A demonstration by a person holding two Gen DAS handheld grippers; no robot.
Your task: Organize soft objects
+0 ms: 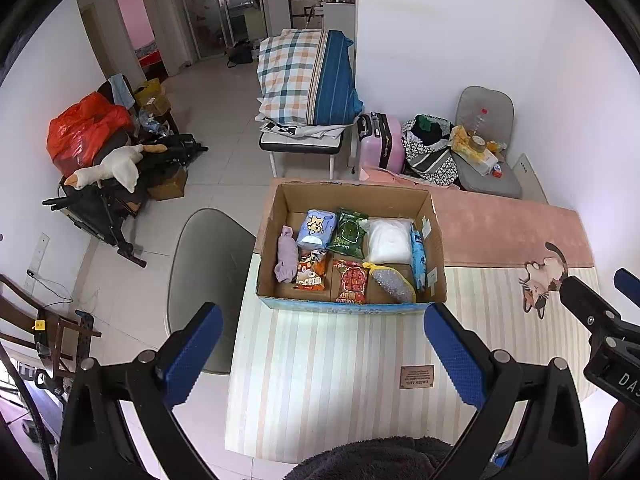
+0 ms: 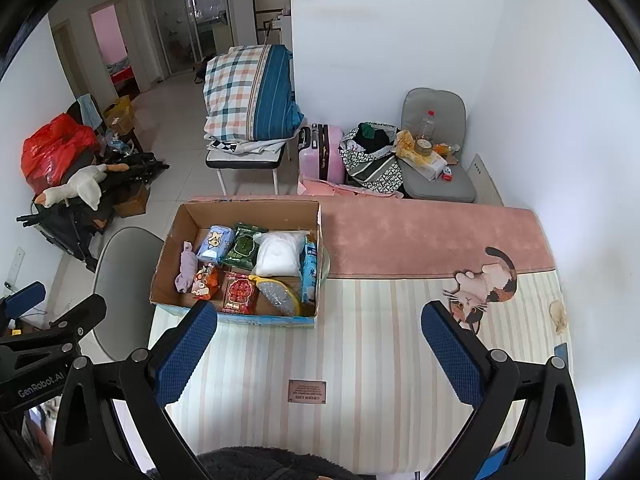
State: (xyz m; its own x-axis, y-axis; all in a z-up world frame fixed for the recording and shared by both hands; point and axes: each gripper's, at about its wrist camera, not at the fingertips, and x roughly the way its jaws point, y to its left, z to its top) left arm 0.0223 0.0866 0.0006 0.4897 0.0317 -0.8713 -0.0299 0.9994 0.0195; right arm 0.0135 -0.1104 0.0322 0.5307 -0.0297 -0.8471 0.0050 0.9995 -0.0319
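Left wrist view showed the cardboard box (image 1: 352,240) straight ahead of the empty, wide-open left gripper (image 1: 324,354), nearer than the equally spread right gripper (image 2: 320,354).

We see an open brown cardboard box (image 1: 352,244) at the centre of the left wrist view, standing on the striped desk cover. Inside, a lilac rolled cloth (image 1: 286,257) lies at its left, a white soft pack (image 1: 389,240) at upper right, a red snack packet (image 1: 351,281) along the bottom, and a silver-and-yellow scrubbing pad (image 1: 394,283) beside it.
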